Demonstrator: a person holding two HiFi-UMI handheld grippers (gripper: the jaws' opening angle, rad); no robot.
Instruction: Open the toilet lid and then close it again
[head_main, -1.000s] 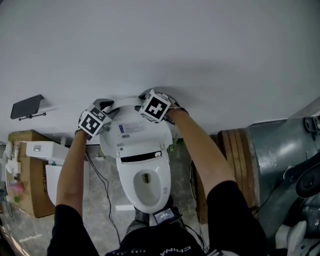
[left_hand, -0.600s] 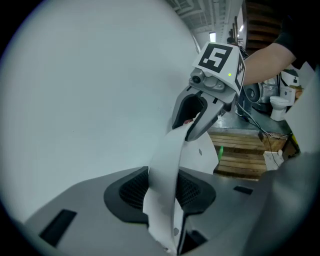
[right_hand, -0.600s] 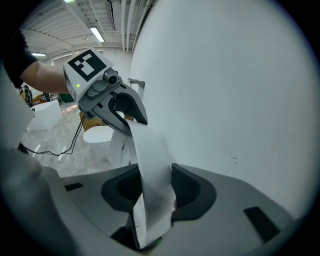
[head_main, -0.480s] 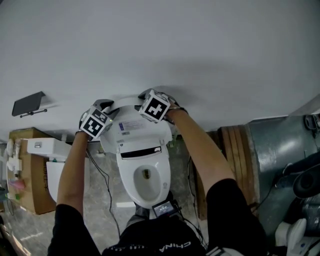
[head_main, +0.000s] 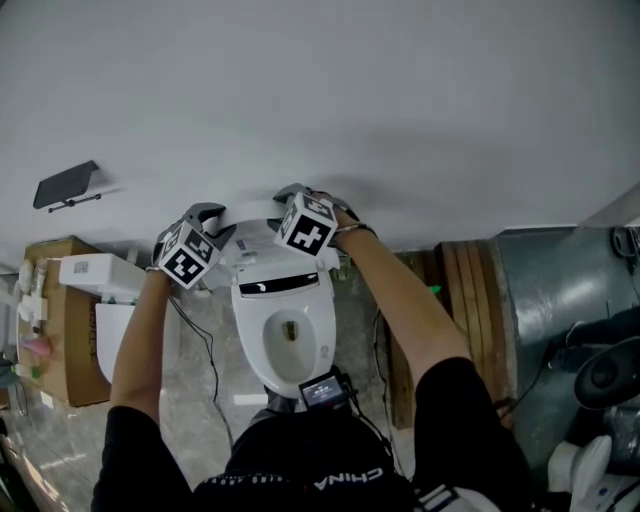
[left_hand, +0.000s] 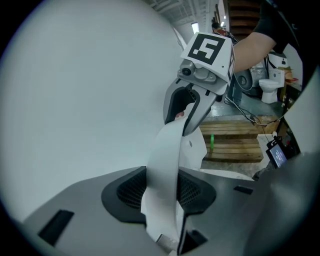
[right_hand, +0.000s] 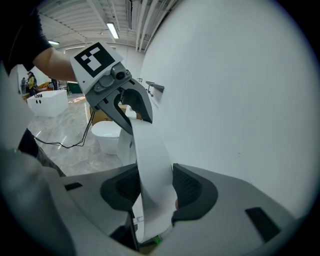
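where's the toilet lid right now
Centre of the head view: the toilet lid is raised near the wall, above the bowl, gripped by left gripper and right gripper.

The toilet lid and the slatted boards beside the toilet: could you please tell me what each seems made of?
The toilet lid looks like moulded plastic, smooth matte white; its thin, evenly curved edge suggests that rather than ceramic. The boards look like bare, unfinished wood: tan planks with dark gaps between them.
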